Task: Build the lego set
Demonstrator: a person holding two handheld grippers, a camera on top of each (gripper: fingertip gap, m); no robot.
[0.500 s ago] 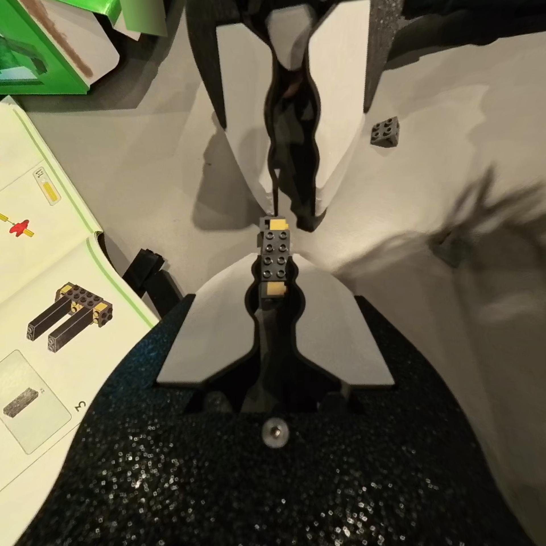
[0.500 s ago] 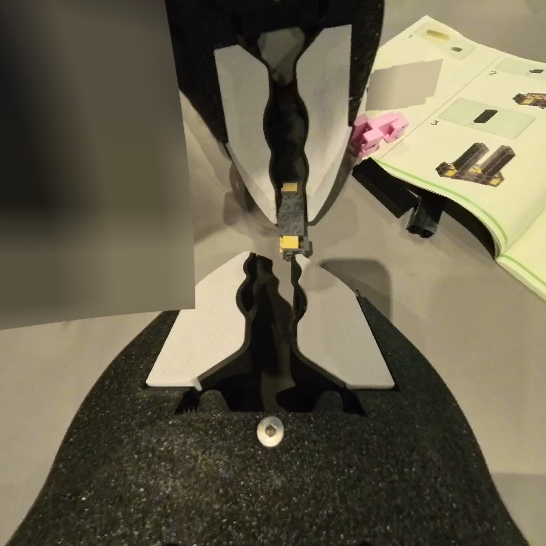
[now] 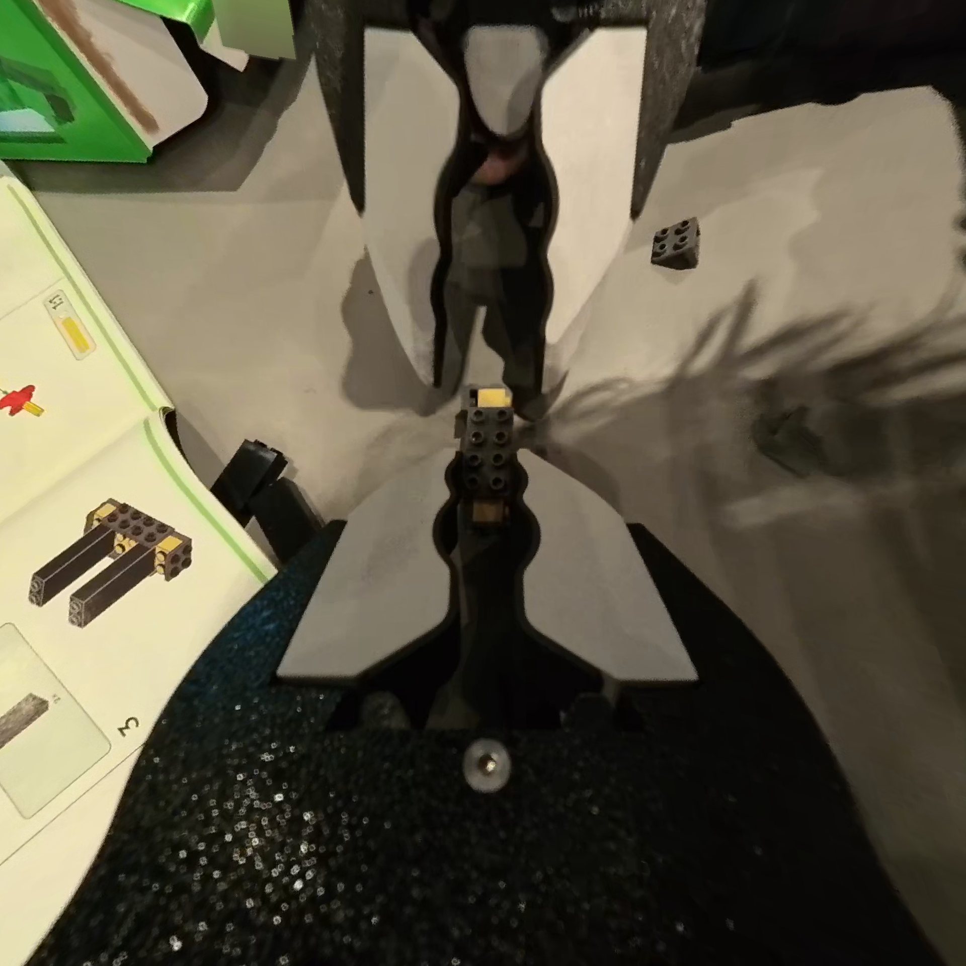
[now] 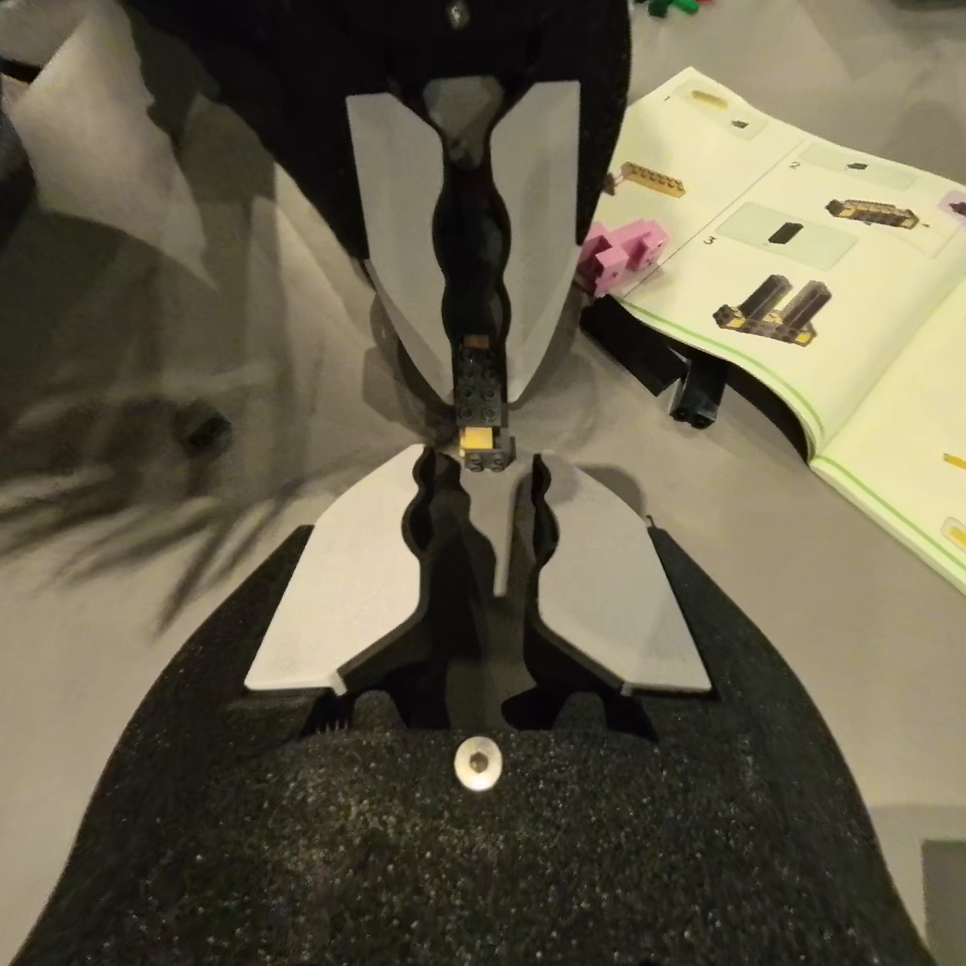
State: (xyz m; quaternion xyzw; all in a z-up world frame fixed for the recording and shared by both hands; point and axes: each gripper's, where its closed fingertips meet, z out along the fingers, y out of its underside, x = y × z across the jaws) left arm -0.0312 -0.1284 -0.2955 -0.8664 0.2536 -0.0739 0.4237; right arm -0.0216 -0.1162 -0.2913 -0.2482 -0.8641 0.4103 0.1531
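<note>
A small lego assembly, a dark grey studded plate with tan pieces at both ends, sits between the tips of my left gripper, which is shut on it and holds it above the grey table. In the right wrist view the same assembly sticks out of the left gripper towards me. My right gripper faces it tip to tip with its jaws apart and nothing between them, just short of the assembly's near tan end. It also shows from the top of the left wrist view.
An open instruction booklet lies beside the grippers, with two long black bricks at its edge and a pink lego piece on it. A green box stands behind. A dark grey 2x2 brick and a blurred dark piece lie on the table.
My right gripper's jaws have opened wider at the assembly's end. My left gripper still holds the assembly in about the same place.
</note>
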